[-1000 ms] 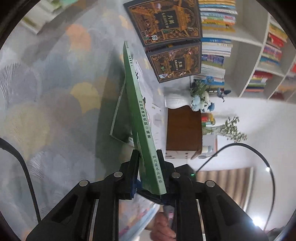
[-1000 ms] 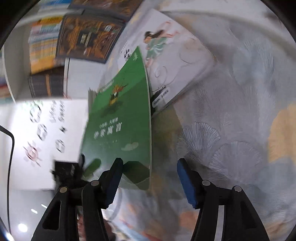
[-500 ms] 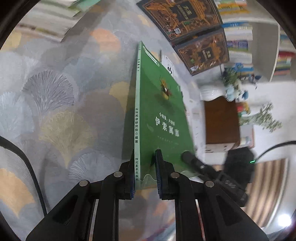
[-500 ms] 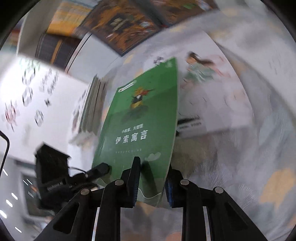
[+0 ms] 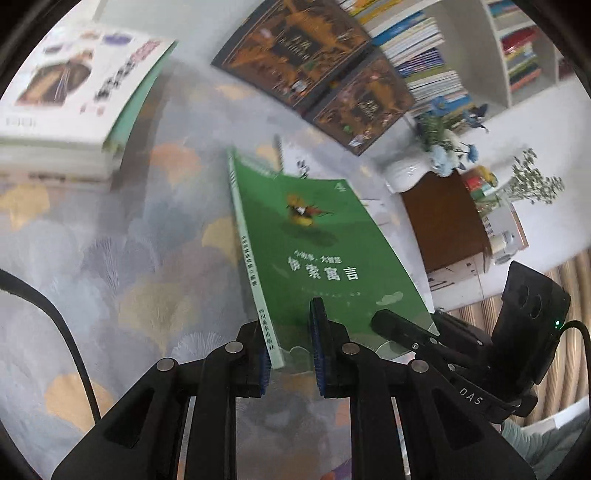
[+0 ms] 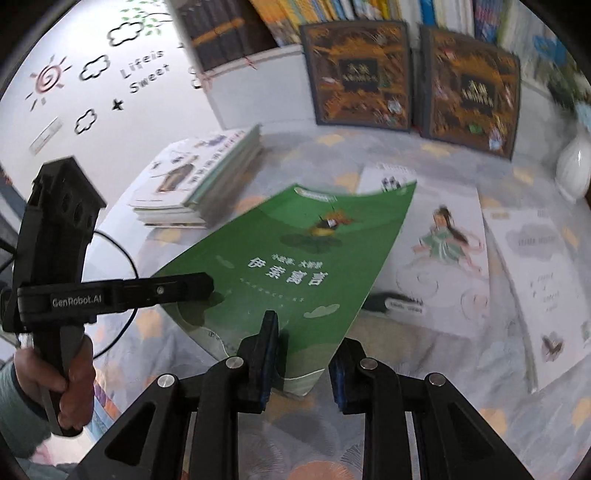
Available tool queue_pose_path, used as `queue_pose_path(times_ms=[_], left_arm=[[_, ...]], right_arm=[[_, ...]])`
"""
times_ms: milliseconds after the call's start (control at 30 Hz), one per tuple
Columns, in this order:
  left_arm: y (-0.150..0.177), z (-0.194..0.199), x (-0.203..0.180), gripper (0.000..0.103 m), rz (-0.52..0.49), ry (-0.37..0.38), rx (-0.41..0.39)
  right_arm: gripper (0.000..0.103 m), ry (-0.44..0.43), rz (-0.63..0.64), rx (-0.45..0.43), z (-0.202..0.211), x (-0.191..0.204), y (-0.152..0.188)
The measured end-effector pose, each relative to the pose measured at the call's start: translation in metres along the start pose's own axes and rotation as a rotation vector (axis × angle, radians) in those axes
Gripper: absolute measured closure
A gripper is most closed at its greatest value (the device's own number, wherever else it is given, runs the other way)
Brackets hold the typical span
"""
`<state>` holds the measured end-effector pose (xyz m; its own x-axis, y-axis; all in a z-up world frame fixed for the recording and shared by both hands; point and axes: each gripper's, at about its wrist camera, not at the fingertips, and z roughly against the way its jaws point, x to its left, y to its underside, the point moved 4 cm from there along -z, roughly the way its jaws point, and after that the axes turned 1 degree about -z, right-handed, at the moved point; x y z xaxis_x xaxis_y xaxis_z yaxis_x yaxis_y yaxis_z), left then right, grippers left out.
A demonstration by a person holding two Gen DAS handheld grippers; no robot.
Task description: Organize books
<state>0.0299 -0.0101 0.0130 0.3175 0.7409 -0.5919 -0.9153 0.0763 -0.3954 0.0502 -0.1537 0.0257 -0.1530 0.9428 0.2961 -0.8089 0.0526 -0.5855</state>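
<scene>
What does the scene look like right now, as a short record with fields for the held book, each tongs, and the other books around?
held book: green book, lifted off the patterned cloth, tilted
left tongs: shut on the spine-side bottom corner
right tongs: shut on the other bottom corner
stack: white books piled at left
flat: white illustrated books on the cloth
upright: two dark ornate books against the bookshelf

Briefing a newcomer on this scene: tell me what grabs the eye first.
A bright green book held off the patterned cloth, the left gripper and right gripper both shut on its near edge. Behind it, two dark ornate books lean against the bookshelf, and a book stack lies at left.
</scene>
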Motion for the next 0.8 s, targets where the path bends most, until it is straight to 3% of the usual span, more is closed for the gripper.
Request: queue_pose_path(times_ms=[233, 400, 600, 800], left_arm=[[-0.026, 0.03, -0.008, 0.089, -0.034, 0.064, -0.07], [-0.063, 0.066, 0.003, 0.089, -0.037, 0.047, -0.186], [-0.101, 0.118, 0.051, 0.089, 0.007, -0.036, -0.324], [-0.123, 0.138, 0.104, 0.088, 0.073, -0.118, -0.365]], right_arm=[[0.079, -0.019, 0.025, -0.071, 0.024, 0.016, -0.032], [0.077, -0.051, 0.087, -0.125, 0.022, 0.045, -0.072], [0.077, -0.134, 0.175, -0.156, -0.018, 0.102, -0.126], [0.077, -0.169, 0.24, -0.121, -0.079, 0.15, -0.157]])
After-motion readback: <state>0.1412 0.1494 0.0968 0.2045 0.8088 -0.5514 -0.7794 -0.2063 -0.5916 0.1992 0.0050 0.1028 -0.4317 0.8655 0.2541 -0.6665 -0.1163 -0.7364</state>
